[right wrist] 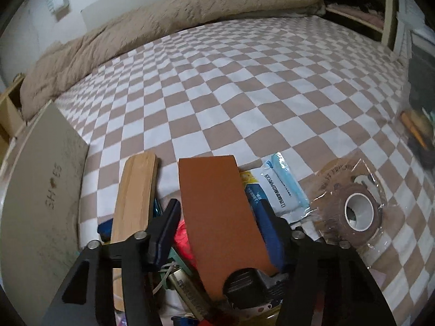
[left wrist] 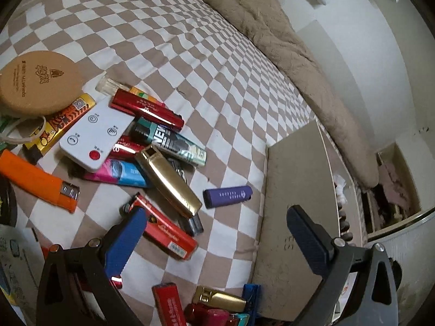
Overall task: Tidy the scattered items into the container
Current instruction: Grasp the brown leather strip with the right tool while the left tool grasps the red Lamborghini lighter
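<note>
In the left wrist view my left gripper [left wrist: 214, 233] is open and empty above the checked bed sheet [left wrist: 168, 49]. Scattered under it lie a red box [left wrist: 165, 231], a gold lighter [left wrist: 168, 180], a purple tube [left wrist: 227, 196], a white remote [left wrist: 93, 137], an orange lighter [left wrist: 35, 180] and several more. A grey shoe box [left wrist: 296, 217] stands at the right. In the right wrist view my right gripper [right wrist: 220, 225] is shut on a flat brown leather piece [right wrist: 217, 206], held up over a pile of items.
A wooden slat [right wrist: 134, 190], a white wipes packet [right wrist: 281, 187] and a wrapped brown tape roll [right wrist: 353, 209] lie around the right gripper. The grey box [right wrist: 40, 203] stands at its left. A beige duvet [right wrist: 163, 19] runs along the wall. A cork disc [left wrist: 38, 78] lies far left.
</note>
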Demonstrator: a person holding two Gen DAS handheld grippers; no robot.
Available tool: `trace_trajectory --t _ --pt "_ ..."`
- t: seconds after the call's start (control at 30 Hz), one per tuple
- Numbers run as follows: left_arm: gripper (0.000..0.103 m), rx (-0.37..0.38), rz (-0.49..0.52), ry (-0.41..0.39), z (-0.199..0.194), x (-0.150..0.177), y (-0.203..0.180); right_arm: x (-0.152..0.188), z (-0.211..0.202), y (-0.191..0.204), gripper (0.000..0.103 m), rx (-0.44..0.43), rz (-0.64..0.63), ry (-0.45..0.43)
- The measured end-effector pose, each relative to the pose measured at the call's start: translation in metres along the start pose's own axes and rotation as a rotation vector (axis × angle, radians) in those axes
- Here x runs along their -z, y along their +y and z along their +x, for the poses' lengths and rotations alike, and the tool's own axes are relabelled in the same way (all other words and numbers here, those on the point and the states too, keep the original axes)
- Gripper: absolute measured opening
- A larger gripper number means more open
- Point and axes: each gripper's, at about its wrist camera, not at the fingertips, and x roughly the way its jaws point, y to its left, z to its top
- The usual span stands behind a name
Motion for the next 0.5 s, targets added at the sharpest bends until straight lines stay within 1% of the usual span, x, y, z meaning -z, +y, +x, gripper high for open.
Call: trace_trajectory --t 0.1,0.17,0.23,0.3,0.37,0.4,0.43,0.5 --pt "0.103 0.016 -0.005 -0.002 0.005 -0.004 0.002 0.001 -0.002 0.007 0.052 0.012 -0.039 0.009" --pt "0.103 0.000 0.015 -0.001 0.008 -0.004 0.001 0.003 -0.005 0.009 0.051 -0.008 -0.044 0.014" --pt "0.103 -0.053 0.063 -0.012 0.008 -0.004 -0.002 0.003 -0.009 0.007 0.051 -0.038 -0.020 0.015" --pt "0.103 -0.146 0.140 -0.032 0.006 -0.003 -0.006 0.003 -0.014 0.004 0.051 -0.070 0.006 0.011" --pt "0.103 -0.190 0.190 -0.033 0.007 0.000 -0.006 0.004 -0.018 0.002 0.051 -0.102 0.033 0.009" --pt "0.103 -0.197 0.202 -0.020 0.010 0.001 -0.005 0.004 -0.019 0.001 0.051 -0.124 0.048 0.010" --pt "0.103 -0.198 0.208 -0.005 0.013 0.002 -0.003 0.005 -0.021 -0.003 0.051 -0.169 0.082 0.016" --pt "0.103 -0.218 0.221 0.020 0.019 0.004 0.000 0.008 -0.020 -0.014 0.050 -0.298 0.194 0.044"
